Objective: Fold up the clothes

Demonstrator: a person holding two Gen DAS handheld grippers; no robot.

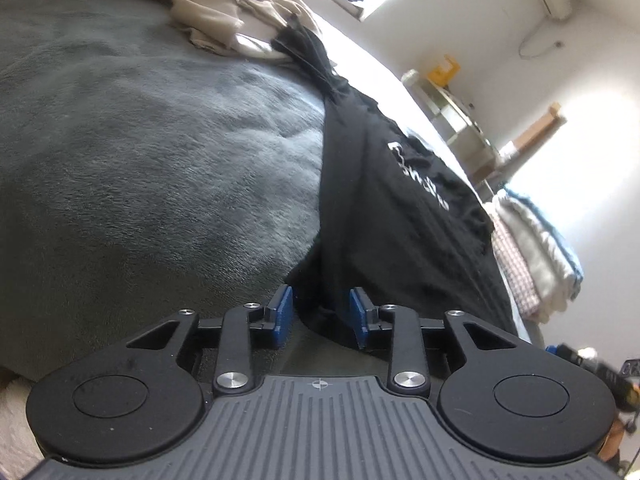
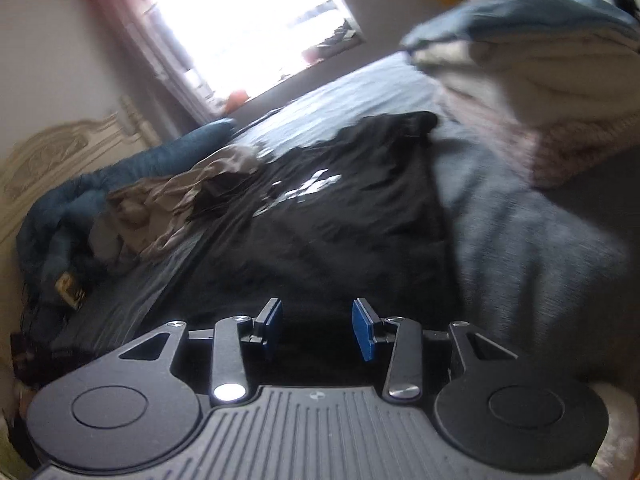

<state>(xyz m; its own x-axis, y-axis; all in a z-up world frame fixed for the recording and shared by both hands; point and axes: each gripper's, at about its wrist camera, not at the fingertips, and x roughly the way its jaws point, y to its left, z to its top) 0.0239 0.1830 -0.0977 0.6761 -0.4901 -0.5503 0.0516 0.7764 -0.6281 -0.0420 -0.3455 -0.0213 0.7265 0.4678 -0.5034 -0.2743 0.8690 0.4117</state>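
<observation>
The bed (image 1: pixel 140 152), covered in grey plush, serves as the folding area. The black garment (image 1: pixel 380 200) is spread along it, print upward, between a beige crumpled heap (image 1: pixel 208 12) and a folded stack (image 1: pixel 536 248). The left gripper (image 1: pixel 322 314) and right gripper (image 2: pixel 318 326) are held low at its near hem, jaws apart, nothing clamped.

A black T-shirt (image 1: pixel 400 216) (image 2: pixel 344 216) with white lettering lay spread and wrinkled on the grey blanket, beside a crumpled beige garment (image 1: pixel 224 12) (image 2: pixel 160 208) farther back.
</observation>
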